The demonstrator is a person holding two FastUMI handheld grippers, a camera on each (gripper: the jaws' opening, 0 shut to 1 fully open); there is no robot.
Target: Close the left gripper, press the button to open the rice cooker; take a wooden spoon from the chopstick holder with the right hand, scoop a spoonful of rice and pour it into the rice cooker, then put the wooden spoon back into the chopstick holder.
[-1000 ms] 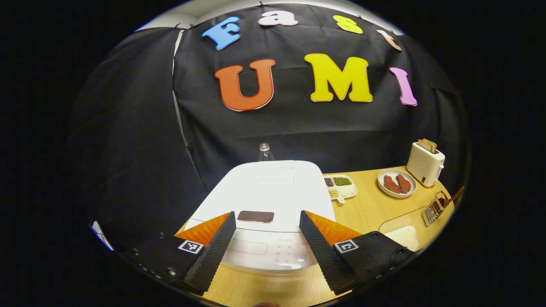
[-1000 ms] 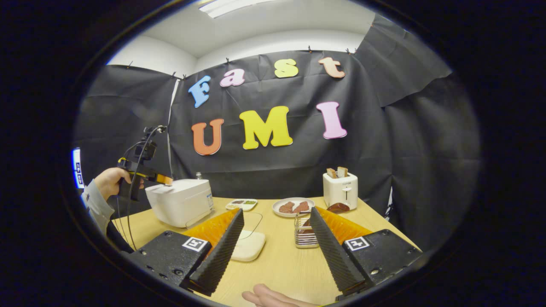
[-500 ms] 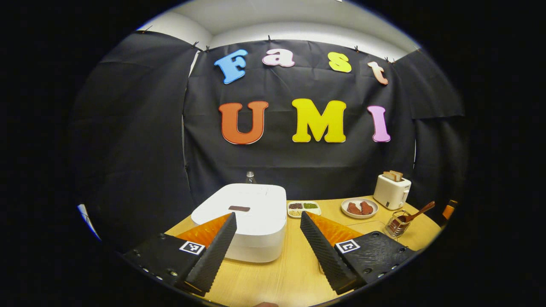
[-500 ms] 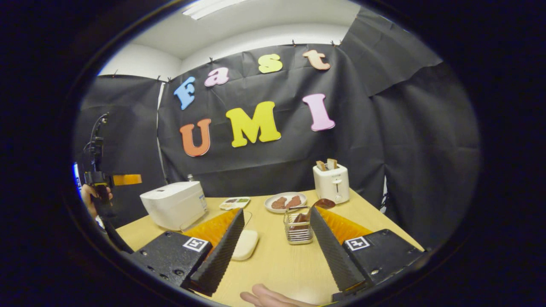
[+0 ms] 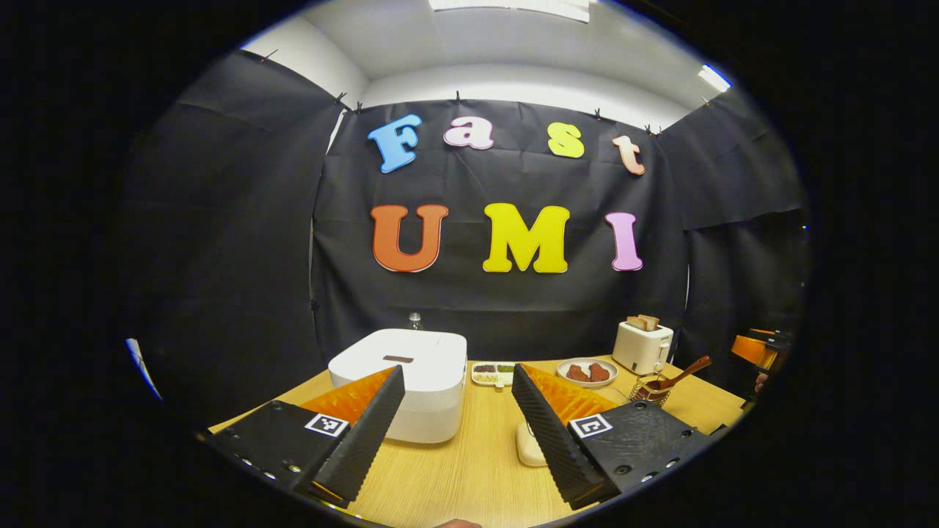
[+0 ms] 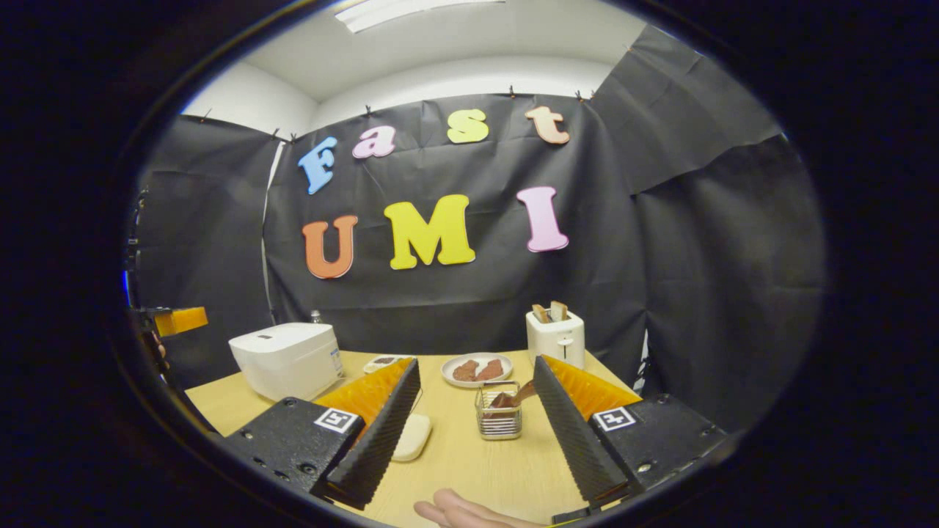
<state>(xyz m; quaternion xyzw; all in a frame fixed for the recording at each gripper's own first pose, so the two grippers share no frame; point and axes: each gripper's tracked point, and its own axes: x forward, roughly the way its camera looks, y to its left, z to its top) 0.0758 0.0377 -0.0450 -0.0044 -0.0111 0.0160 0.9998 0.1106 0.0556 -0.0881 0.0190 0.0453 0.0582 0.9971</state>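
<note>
Both grippers hang above the near edge of the surface (image 6: 469, 455) with jaws spread wide and nothing between them. Seen from the left gripper (image 5: 455, 433), the rice cooker (image 5: 411, 378) sits just ahead, lid down, with the dark button (image 5: 397, 359) on top near its front edge. The lid looks shut, so the step in hand is probably the opening press.

To do it well, the left gripper should first press its fingers together so they form one blunt tip, then come down squarely over the button rather than at a slant, so the push goes straight in and the cooker does not slide back.

From the right gripper (image 6: 473, 433), the wire chopstick holder (image 6: 499, 418) stands just right of the rice cooker's front, on the near side of a plate (image 6: 477, 369). A wooden spoon (image 6: 513, 398) leans in it, handle tilted up to the right. A shallow white dish (image 6: 411, 438) lies between the rice cooker and the holder; it likely holds the rice, though its contents are hard to make out. The plate carries two brown pieces, and a toaster (image 6: 555, 339) beyond it holds bread slices.
</note>
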